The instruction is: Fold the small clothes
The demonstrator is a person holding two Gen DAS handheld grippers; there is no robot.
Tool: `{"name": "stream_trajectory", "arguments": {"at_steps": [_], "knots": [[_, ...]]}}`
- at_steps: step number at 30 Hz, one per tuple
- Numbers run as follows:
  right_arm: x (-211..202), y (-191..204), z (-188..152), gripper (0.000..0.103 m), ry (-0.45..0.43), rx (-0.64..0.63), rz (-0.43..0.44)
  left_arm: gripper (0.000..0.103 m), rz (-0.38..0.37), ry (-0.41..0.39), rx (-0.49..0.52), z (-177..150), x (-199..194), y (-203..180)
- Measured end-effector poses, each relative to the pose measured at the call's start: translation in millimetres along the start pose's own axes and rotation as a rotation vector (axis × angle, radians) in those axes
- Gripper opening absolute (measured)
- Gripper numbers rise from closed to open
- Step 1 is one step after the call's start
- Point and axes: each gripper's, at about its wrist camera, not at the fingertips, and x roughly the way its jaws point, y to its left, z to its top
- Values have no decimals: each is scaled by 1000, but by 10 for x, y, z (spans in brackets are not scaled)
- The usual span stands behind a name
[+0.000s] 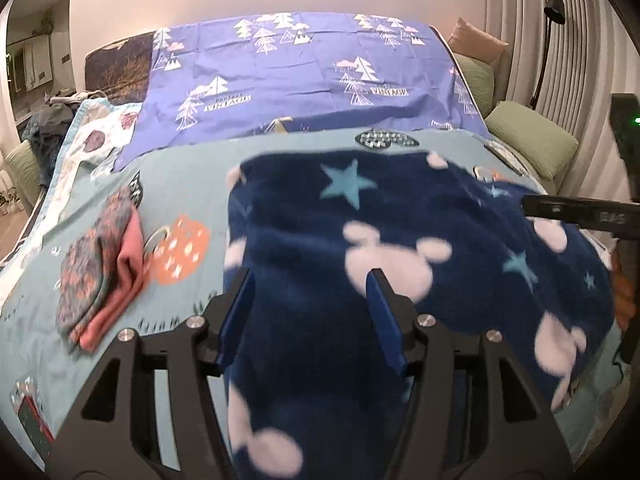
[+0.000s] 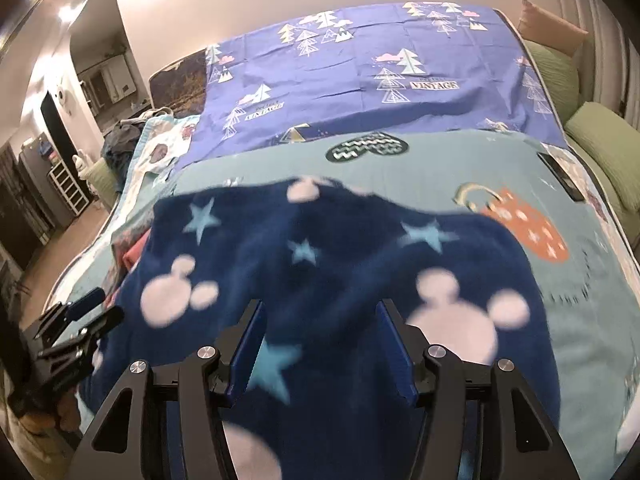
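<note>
Left view: the left tongs (image 1: 310,300) stand wide over one navy fleece (image 1: 400,248) spread on the bed (image 1: 192,176); one folded cloth (image 1: 100,272) lies beside. Better to pinch one edge only.

Right view: the right tongs (image 2: 320,332) are wide too, holding nothing, over the fleece.

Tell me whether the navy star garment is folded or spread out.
Not neatly folded: the navy star garment lies rumpled across the teal bedspread. Blur hides any crease. The folded floral and pink piece sits apart.
</note>
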Motion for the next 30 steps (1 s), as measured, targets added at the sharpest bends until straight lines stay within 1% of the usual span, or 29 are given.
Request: {"name": "stream_trajectory", "arguments": {"at_steps": [4,7,9,10,11,12,13,14,15,16,17,18,19,21,23,25,26,27,28,29,30], "knots": [[358,110,284,58,9,-26,18,60,-34,-29,23,252,127,-43],[653,96,440,58,29,6,36,60,-37,-19,38,412,340,-94],[833,57,540,58,33,25,34,66,-48,4,36,495,534,-87],[908,38,573,58,37,32,26,69,-41,30,27,515,674,-56],[978,16,598,58,41,37,19,69,-23,58,22,513,810,-18],[1084,-31,618,58,44,40,5,69,19,100,16,485,981,40],[1171,-75,608,59,54,46,-6,69,57,177,-3,420,1191,122],[1260,-119,570,61,71,68,-4,70,46,257,-44,359,1360,218],[1368,-181,512,61,94,107,29,70,-10,298,-116,308,1452,345],[1375,-188,489,61,85,107,30,69,-43,280,-161,314,1416,432],[1338,-171,485,61,71,94,28,70,-25,267,-169,315,1374,457],[1301,-170,501,61,68,83,25,72,27,264,-152,299,1353,439],[1262,-165,509,61,66,72,20,73,49,263,-138,284,1344,413],[1116,-235,529,61,41,71,2,73,59,245,-131,297,1294,399],[993,-383,547,62,15,94,-48,73,76,222,-135,305,1217,408],[897,-680,528,65,12,150,-120,73,89,183,-157,323,1104,453],[889,-885,492,66,25,203,-172,73,92,172,-167,332,1074,472],[912,-1042,456,66,48,247,-211,73,96,175,-181,323,1065,502],[995,-1252,397,66,103,315,-226,73,100,189,-190,319,1102,561],[1062,-1403,347,66,143,378,-173,73,106,206,-199,315,1118,584],[986,-1475,342,66,107,427,-125,73,112,205,-200,327,1094,605]]}}
